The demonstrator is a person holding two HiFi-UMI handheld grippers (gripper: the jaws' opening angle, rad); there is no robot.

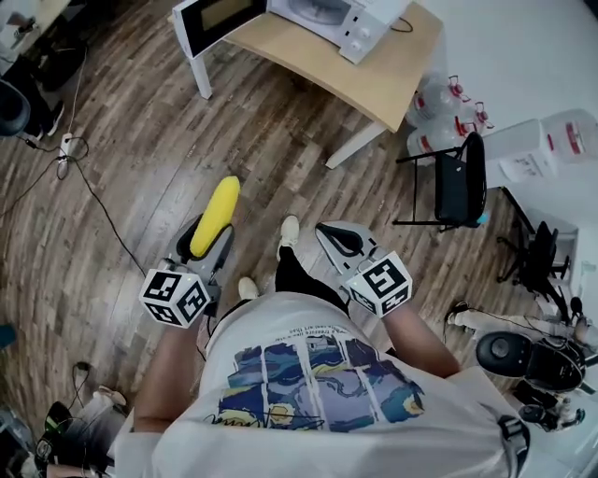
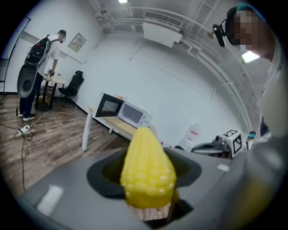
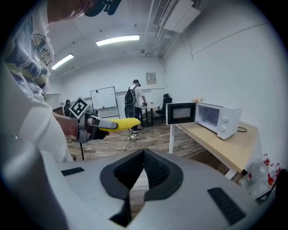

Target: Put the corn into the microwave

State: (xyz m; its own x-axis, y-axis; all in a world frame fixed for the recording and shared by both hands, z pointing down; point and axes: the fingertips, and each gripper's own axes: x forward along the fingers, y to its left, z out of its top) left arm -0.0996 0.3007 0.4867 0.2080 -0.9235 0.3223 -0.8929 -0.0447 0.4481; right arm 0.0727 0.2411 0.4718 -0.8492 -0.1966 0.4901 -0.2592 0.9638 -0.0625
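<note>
My left gripper [image 1: 207,245] is shut on a yellow corn cob [image 1: 216,215], which sticks out forward past the jaws above the wood floor. In the left gripper view the corn [image 2: 148,170] fills the gap between the jaws. My right gripper [image 1: 329,231] is held beside it, shut and empty, its pads [image 3: 152,168] meeting. The white microwave [image 1: 329,19] stands on a wooden table [image 1: 383,70] well ahead, its door [image 1: 217,21] swung open. From the right gripper view I see the microwave [image 3: 215,117] at the right and the left gripper with the corn [image 3: 120,124] at the left.
A black chair [image 1: 460,185] and several water bottles [image 1: 439,101] stand right of the table. Cables and a power strip [image 1: 65,145] lie on the floor at the left. Another person [image 3: 134,96] stands at a desk far back in the room.
</note>
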